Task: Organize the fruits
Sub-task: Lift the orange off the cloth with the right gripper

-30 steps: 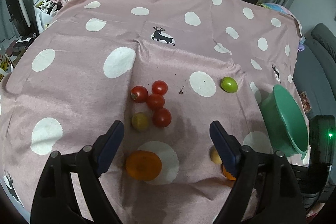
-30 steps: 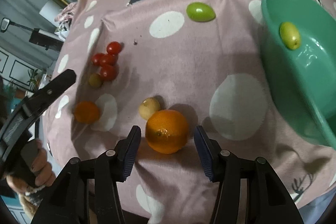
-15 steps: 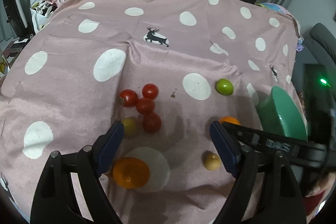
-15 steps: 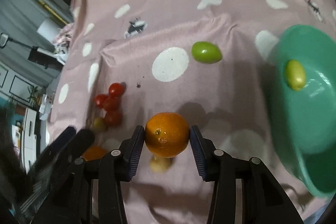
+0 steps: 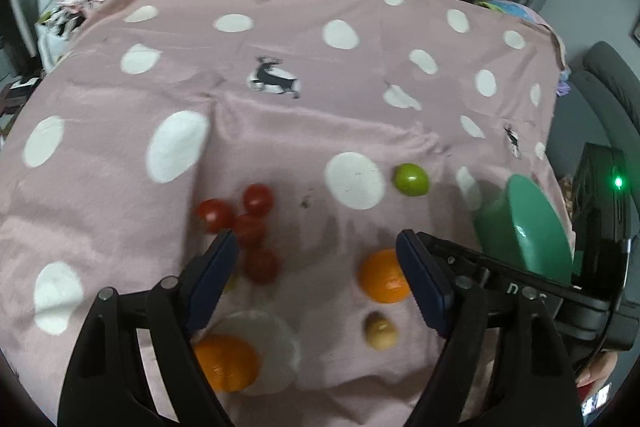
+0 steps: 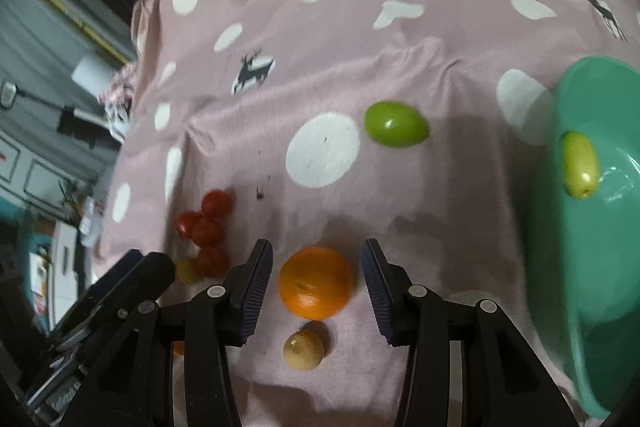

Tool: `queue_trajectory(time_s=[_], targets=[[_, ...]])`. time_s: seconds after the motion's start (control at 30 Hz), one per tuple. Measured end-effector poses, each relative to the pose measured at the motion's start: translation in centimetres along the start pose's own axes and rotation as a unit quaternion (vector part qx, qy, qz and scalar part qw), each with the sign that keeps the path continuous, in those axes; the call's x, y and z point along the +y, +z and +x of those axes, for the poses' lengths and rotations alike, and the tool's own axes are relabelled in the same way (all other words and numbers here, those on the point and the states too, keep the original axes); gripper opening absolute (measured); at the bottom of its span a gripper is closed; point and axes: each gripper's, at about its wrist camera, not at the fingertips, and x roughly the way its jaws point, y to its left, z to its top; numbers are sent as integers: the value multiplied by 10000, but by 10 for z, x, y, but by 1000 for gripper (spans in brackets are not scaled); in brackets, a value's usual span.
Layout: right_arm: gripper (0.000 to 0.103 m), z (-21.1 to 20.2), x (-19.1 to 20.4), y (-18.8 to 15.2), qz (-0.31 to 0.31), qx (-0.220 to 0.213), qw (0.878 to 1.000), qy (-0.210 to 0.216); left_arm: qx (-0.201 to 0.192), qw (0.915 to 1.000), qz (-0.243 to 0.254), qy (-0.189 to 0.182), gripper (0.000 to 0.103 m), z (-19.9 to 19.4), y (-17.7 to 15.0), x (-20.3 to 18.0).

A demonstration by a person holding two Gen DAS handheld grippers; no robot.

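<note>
A pink tablecloth (image 6: 400, 39) with white dots and deer prints covers the table. On it, an orange (image 6: 317, 282) sits between the spread fingers of the right gripper (image 6: 317, 285), clear gaps either side, not pinched. A small tan fruit (image 6: 303, 350) lies just beside it; a green fruit (image 6: 396, 129) lies farther off, and the green bowl (image 6: 600, 267) at right holds one yellow-green fruit (image 6: 580, 169). The left gripper (image 5: 318, 281) hangs spread over the red tomatoes (image 5: 250, 229), a second orange (image 5: 226, 361) below it. The step appears to be sorting oranges; next, a fruit needs a firm, centred pinch and a lift toward the bowl.
</note>
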Motion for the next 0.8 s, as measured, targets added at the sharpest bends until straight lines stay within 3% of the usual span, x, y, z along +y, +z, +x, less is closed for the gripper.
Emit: queue_trajectory(time_s=[0.13, 0.2, 0.37, 0.8], targets=[[47, -11, -11, 0, 284, -145, 9993, 218, 128, 9992, 328, -169, 75, 12, -10, -14], [47, -10, -13, 1, 391, -146, 9986, 327, 336, 9987, 303, -225, 69, 23, -18, -16], [47, 2, -15, 0, 657, 107, 9954, 692, 530, 9973, 185, -468, 66, 35, -36, -20], [47, 26, -21, -4, 868, 509, 9918, 788, 757, 9949, 165, -642, 55, 52, -41, -28]])
